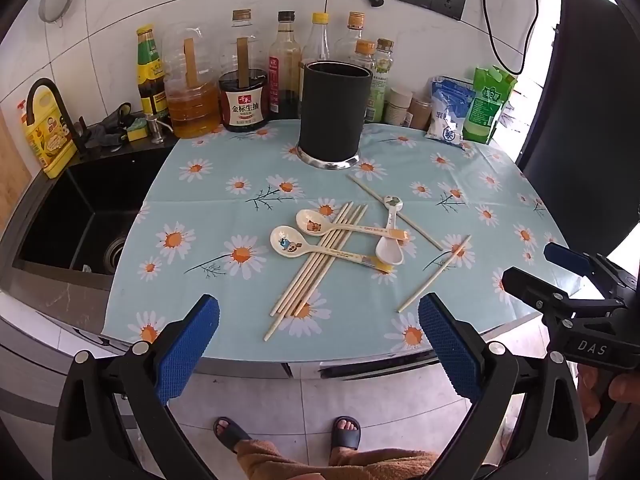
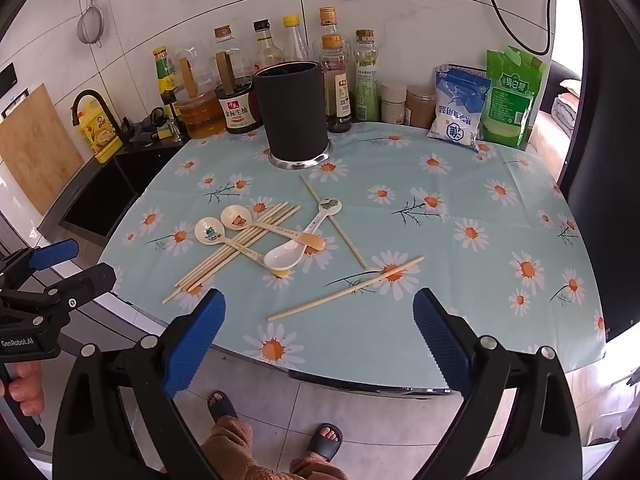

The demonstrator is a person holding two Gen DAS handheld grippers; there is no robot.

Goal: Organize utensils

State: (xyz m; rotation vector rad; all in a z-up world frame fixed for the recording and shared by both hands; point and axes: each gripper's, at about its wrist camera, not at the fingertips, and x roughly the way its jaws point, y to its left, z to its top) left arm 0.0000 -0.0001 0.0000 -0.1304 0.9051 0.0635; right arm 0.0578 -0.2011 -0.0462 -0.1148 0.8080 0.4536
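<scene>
The utensils lie in a loose heap near the middle of the daisy-print cloth: a bundle of pale wooden chopsticks fanned slightly at their ends, crossed by two cream spoons with cartoon prints in their bowls, whose handles rest on the sticks. A third, glossy white spoon lies bowl-up just beside them, its handle laid across a single chopstick – how much it overlaps the orange-tipped handle next to it is hard to make out. One more chopstick lies apart, toward the table's near edge. Behind the heap stands a matte black cylindrical holder on a shiny metal base; its inside is hidden. The bottles behind it are partly blocked, their labels mostly unreadable. The left gripper and right gripper hover off the near edge, ribbed blue pads spread wide with nothing between them – only sandalled feet and floor tiles below.
</scene>
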